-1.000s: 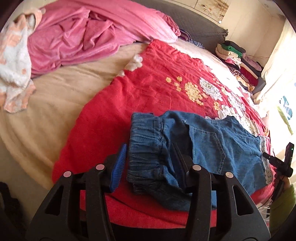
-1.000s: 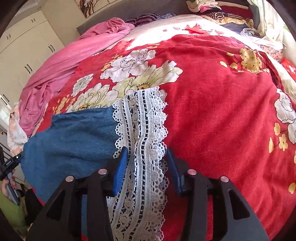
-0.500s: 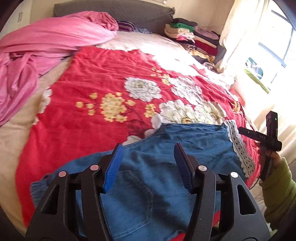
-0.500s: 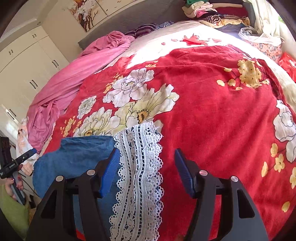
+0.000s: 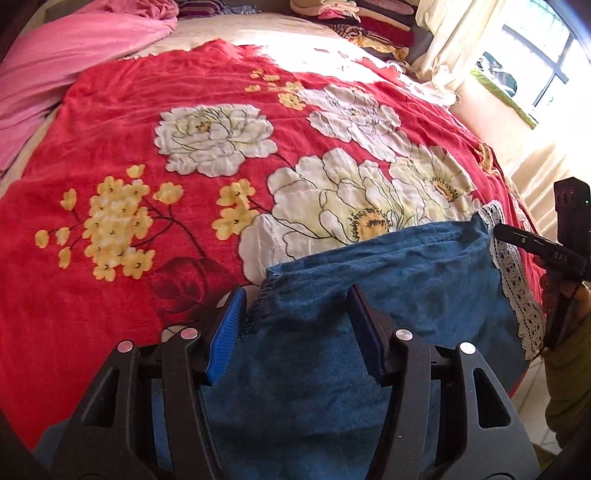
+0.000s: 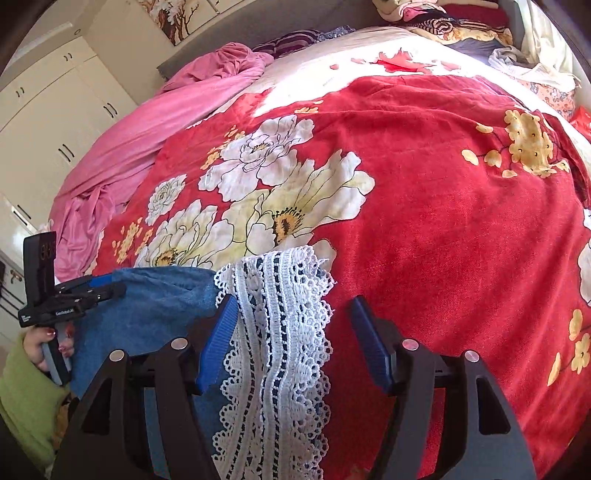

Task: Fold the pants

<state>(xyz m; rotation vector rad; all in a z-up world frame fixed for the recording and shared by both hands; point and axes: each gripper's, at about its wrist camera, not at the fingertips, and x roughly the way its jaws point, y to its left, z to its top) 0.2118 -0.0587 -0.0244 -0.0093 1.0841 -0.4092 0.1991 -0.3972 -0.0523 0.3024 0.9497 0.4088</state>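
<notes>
Grippers first: left gripper (image 5: 295,325) has jaws apart, folded denim edge lying between the blue pads, no squeeze visible; jaws have just been closing. Right gripper (image 6: 291,334) spread wide, jaws have just been opening; lace trim (image 6: 280,332) sits between the pads, brushing only the left one, so it reads as let go, not pinched.

Denim pants (image 5: 388,280) lie on the near edge of the red floral blanket (image 5: 147,229), doubled over once, stitched fold edge facing the left gripper, white lace hem at the right end. Pink sheet (image 6: 166,122) bunched at the far left of the bed, well apart. Stack of folded clothes (image 5: 362,14) at the headboard end.

Risks, judged from this: left jaws may catch just the top denim layer, so lifting would peel the fold open. Pants sit close to the bed edge, a drag toward the person could pull them off. Lace could snag on the ribbed pad when the right gripper backs away and skew the hem.
</notes>
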